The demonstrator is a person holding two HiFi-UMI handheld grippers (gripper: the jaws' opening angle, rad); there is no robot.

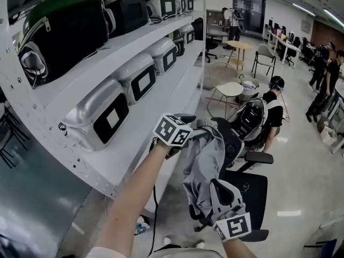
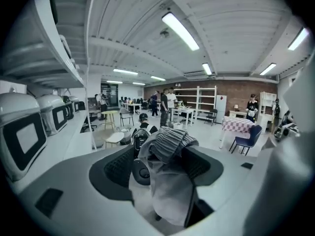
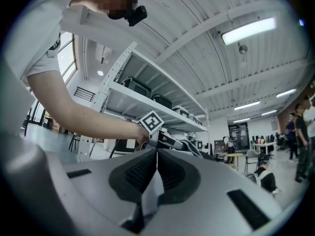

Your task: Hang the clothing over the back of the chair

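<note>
White shelving rack (image 1: pixel 141 127) on the left, loaded with cases. Black office chair (image 1: pixel 251 193) stands just beside it. Grey garment (image 1: pixel 203 163) is on the chair: its upper part lies bunched over the top of the backrest (image 1: pixel 232 141), and the rest hangs down the near side.

Left gripper (image 2: pixel 161 167) is at the backrest top with its jaws wide apart. The cloth sits between them but isn't pinched.

Right gripper (image 3: pixel 156 173) is lower, with its jaws closed on a thin fold of the garment's lower part.

Step in hand, as I judge it: late draping. The top looks placed and only the lower end is held.

Next move likely calls for the right gripper to let the fold drop without tugging the bunch off the top. The left gripper needs to back off clear of the cloth. The bunch looks uneven, so it may slide.
</note>
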